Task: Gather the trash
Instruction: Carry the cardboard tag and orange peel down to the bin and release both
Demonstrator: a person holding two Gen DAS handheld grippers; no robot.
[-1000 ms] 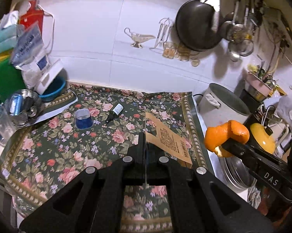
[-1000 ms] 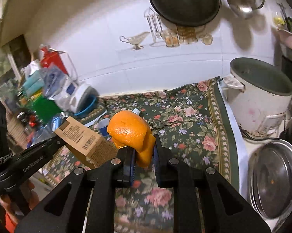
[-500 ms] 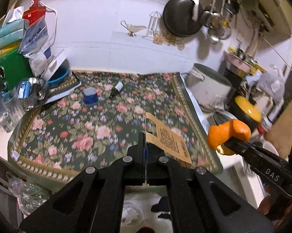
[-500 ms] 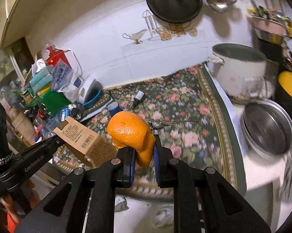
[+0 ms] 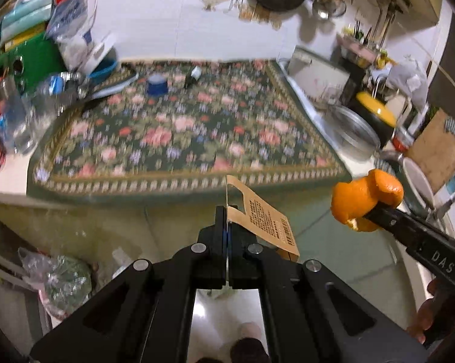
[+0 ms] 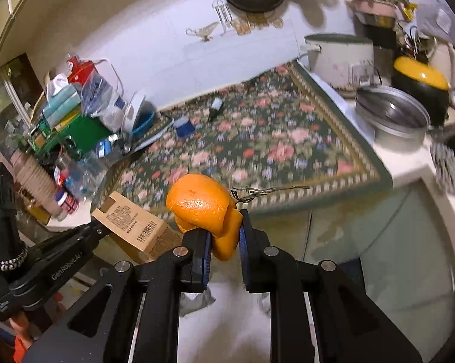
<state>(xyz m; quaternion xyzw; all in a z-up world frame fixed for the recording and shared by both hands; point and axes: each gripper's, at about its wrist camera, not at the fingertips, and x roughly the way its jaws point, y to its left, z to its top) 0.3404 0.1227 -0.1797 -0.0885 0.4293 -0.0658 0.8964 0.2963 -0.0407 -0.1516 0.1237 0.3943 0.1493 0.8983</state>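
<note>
My left gripper is shut on a flat brown cardboard package with a barcode; it also shows in the right wrist view, held by the left gripper. My right gripper is shut on an orange peel, which also shows in the left wrist view at the tip of the right gripper. Both grippers hang in the air in front of the counter's edge, above the floor.
A floral cloth covers the counter, with a blue cap and a small dark bottle on it. Clutter stands at the left. Pots and a rice cooker stand at the right. A plastic bag lies on the floor.
Both grippers have pulled back from over the counter to in front of its edge, and lower, each still holding its item. The floor has come into view below.
</note>
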